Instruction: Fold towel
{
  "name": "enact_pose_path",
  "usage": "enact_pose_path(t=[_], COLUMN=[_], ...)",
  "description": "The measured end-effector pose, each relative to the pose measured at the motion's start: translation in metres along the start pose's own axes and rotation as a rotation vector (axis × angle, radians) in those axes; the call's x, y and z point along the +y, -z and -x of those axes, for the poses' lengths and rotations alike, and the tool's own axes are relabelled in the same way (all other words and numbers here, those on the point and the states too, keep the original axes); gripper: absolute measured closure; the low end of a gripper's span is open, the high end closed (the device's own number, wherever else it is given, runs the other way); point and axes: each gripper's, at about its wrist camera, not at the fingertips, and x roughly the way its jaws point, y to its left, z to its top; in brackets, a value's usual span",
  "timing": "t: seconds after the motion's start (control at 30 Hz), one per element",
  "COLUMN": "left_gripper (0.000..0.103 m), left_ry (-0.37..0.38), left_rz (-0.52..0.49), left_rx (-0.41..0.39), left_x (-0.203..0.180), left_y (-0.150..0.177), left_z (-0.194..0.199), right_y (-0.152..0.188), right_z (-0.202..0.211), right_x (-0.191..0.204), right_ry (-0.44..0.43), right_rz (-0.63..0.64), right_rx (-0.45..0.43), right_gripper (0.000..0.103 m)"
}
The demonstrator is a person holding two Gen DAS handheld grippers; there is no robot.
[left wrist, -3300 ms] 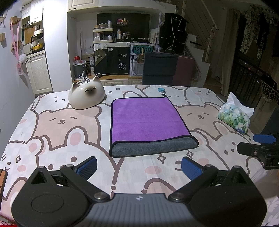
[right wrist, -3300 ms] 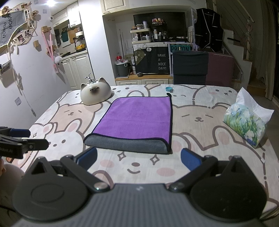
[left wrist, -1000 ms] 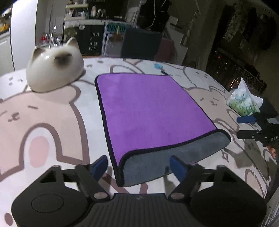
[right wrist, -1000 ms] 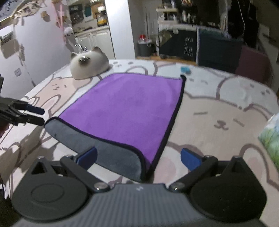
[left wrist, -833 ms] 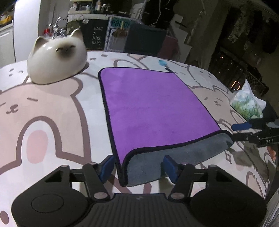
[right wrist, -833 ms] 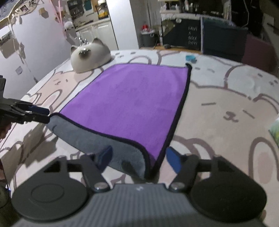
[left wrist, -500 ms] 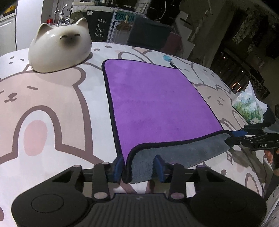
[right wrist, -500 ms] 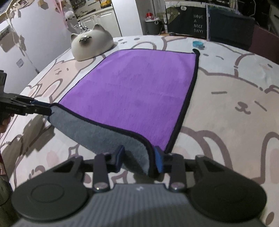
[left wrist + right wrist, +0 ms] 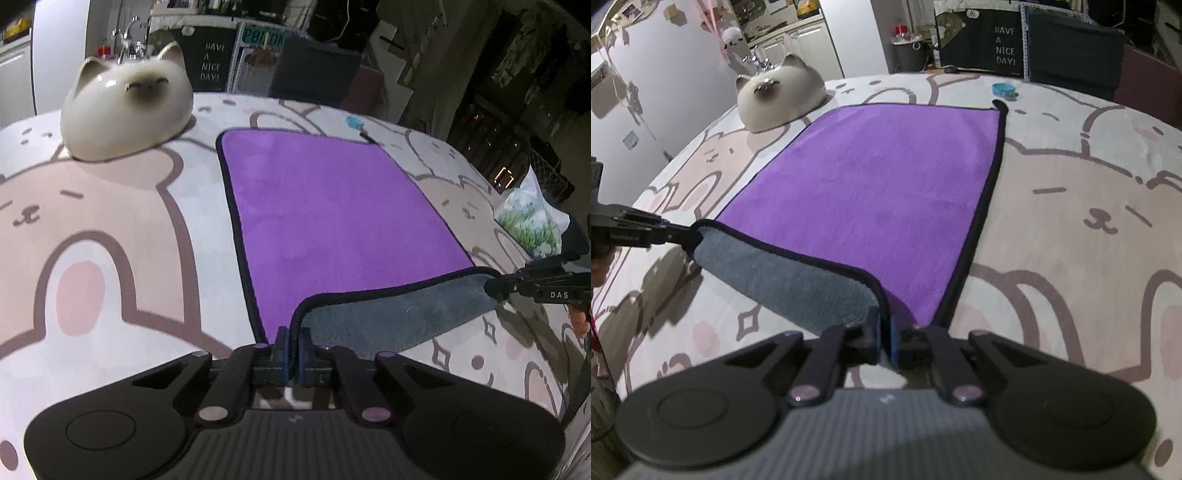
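Purple towel [image 9: 332, 206] pinched at both near corners, grey underside curled up.
Left gripper [image 9: 290, 349] and right gripper [image 9: 884, 341] are each closed on a near corner, lifting that edge off the worktop [image 9: 110, 229]; the far half lies flat. Cat bowl [image 9: 127, 99] sits just beyond the far-left corner, a tissue pack [image 9: 532, 218] well off right.

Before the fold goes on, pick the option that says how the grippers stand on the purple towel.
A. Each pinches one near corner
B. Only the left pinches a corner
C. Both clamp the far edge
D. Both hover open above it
A: the left gripper is shut on the purple towel at its near left corner, and the right gripper is shut on its near right corner, the grey underside lifted between them.
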Motion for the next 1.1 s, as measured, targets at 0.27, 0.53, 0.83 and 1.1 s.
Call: enact_pose_path(t=[0.27, 0.53, 0.83, 1.1], left_gripper=[0.099, 0.099, 0.099, 0.099], left_ry=[-0.035, -0.078, -0.143, -0.195], left_rz=[-0.016, -0.099, -0.116, -0.104], left_rx=[-0.082, -0.164, -0.169, -0.156], left_x=[-0.002, -0.006, 0.007, 0.019], left_y=[-0.035, -0.098, -0.15, -0.182], left_z=[0.004, -0.003, -0.032, -0.065], right_y=[-0.026, -0.08, -0.14, -0.174], right_z=[0.012, 0.011, -0.01, -0.04], right_x=[-0.006, -0.019, -0.035, -0.047], right_ry=[0.015, 0.071, 0.116, 0.144], right_rz=[-0.032, 0.009, 0.034, 0.035], right_rx=[-0.086, -0.155, -0.197, -0.184], right_gripper=[0.098, 0.097, 0.098, 0.098])
